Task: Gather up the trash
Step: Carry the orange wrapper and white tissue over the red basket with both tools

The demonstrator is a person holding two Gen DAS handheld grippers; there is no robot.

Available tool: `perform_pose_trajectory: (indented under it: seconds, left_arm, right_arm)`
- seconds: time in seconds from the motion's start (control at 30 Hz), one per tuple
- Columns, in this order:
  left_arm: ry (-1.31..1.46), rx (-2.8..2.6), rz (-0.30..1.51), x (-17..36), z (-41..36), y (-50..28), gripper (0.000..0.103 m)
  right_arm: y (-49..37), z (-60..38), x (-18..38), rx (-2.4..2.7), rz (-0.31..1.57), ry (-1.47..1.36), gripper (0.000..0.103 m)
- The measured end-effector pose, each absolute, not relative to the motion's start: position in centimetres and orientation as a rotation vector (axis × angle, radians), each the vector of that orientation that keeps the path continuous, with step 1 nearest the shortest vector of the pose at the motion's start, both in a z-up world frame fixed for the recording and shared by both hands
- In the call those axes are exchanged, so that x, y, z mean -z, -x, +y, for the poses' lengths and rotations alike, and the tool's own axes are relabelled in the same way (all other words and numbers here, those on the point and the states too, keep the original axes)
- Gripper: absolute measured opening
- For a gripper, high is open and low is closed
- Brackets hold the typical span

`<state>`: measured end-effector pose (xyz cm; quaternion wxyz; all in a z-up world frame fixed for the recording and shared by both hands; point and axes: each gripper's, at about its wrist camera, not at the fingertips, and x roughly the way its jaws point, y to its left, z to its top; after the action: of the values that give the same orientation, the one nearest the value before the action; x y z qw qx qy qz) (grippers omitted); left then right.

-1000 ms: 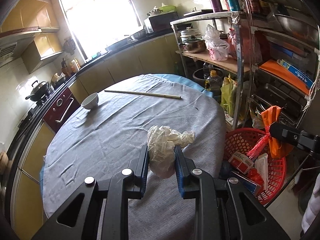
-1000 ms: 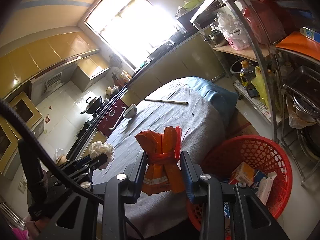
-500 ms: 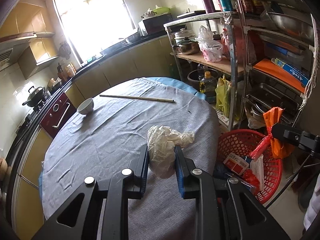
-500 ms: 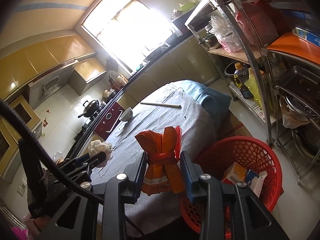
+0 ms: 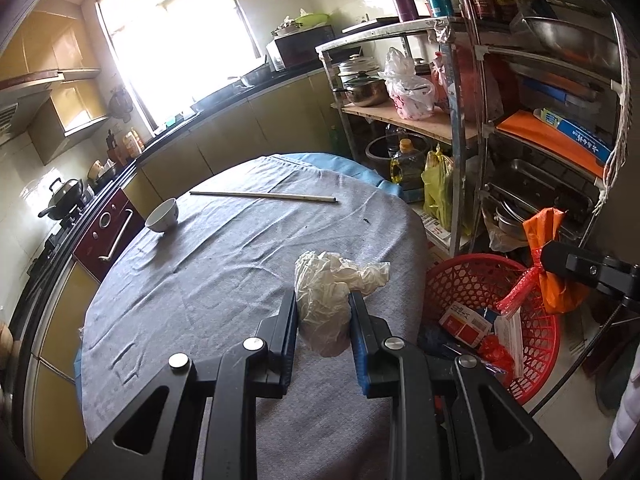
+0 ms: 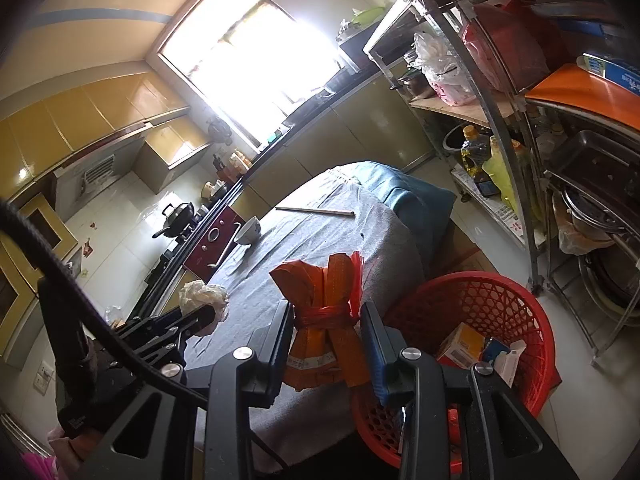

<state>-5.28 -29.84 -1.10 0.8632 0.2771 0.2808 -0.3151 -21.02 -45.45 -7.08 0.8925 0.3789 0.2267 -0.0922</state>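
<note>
Both grippers loaded, nothing released: left gripper clamps the white wad above the table, right gripper clamps the orange packet beside the part-filled red basket; 2 drops remain

red basket nearer left gripper, seemingly; grips unchanged

Around the red plastic lattice basket, open floor lies on its far side, while the grey-clothed round table and steel shelving rack flank it.
</note>
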Motion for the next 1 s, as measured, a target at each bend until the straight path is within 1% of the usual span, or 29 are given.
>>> perform_pose_trajectory:
  seconds: [0.57,1.0]
  left_arm:
    - [-0.615,0.684,0.607,2.4,-30.8,6.0,0.027]
    - [-0.63,0.742,0.696,4.7,-31.7,6.6,0.027]
  right_arm:
    - [21.5,-46.0,8.0,0.208,0.481,-0.805,0.037]
    - [22.1,-46.4,10.0,0.238,0.526,-0.827,0.037]
